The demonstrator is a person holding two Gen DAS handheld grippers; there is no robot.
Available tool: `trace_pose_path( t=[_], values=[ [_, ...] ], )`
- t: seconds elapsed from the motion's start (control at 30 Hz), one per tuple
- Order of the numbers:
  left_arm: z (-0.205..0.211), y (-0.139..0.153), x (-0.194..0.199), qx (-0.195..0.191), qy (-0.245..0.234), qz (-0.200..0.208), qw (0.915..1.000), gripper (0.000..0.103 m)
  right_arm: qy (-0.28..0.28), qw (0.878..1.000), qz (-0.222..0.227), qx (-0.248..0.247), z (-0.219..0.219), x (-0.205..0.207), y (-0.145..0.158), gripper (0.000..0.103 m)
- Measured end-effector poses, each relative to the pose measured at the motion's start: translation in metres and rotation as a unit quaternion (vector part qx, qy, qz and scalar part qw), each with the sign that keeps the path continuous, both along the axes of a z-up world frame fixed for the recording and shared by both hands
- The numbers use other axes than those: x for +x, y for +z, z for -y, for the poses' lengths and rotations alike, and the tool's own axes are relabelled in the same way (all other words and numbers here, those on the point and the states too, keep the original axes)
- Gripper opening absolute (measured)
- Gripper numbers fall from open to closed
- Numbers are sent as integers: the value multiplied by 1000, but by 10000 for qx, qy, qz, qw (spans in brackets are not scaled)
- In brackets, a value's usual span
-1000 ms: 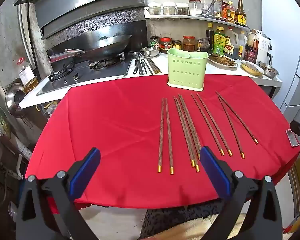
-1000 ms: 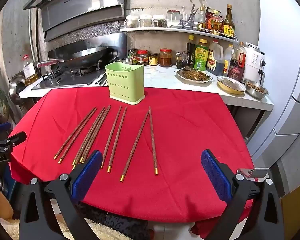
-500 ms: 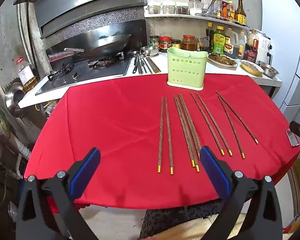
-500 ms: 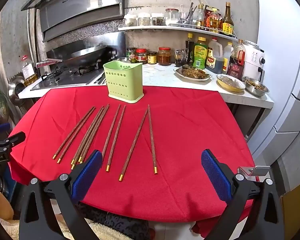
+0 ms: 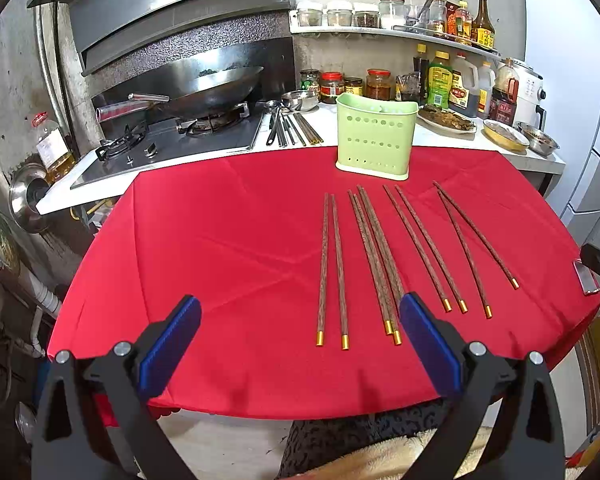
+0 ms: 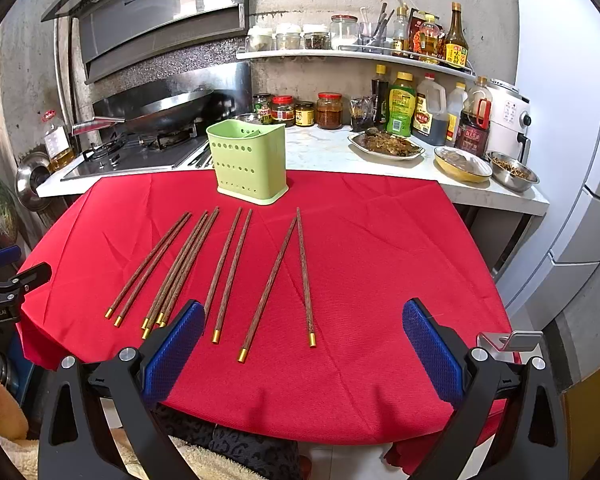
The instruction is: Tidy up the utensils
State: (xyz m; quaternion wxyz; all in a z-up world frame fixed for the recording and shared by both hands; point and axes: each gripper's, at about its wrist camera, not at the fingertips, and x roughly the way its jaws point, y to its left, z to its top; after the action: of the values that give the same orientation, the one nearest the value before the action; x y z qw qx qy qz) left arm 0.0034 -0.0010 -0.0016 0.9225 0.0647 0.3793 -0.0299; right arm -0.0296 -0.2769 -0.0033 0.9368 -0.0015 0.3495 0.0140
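Several brown chopsticks with gold tips (image 5: 380, 256) lie in pairs on the red tablecloth (image 5: 228, 248); they also show in the right wrist view (image 6: 224, 268). A light green perforated utensil holder (image 5: 374, 136) stands upright behind them, also in the right wrist view (image 6: 249, 160). My left gripper (image 5: 300, 340) is open and empty above the table's near edge, left of most chopsticks. My right gripper (image 6: 302, 344) is open and empty above the near edge, over the rightmost pair's tips.
Behind the table runs a white counter (image 6: 328, 148) with a gas stove and wok (image 5: 208, 88), metal utensils (image 5: 292, 124), jars, bottles and food dishes (image 6: 386, 144). A white fridge (image 6: 572, 120) stands at the right.
Both grippers have shifted very slightly; the right view has moved a little closer to the table. Chopsticks and holder have not moved.
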Motion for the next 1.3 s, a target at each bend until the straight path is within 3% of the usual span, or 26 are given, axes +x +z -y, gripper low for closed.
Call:
trace_pose_path(
  t=[1.3],
  values=[
    [-7,-5,1,-35,23,19,10000,97,-8,10000,32,7,1,0,5,97]
  ],
)
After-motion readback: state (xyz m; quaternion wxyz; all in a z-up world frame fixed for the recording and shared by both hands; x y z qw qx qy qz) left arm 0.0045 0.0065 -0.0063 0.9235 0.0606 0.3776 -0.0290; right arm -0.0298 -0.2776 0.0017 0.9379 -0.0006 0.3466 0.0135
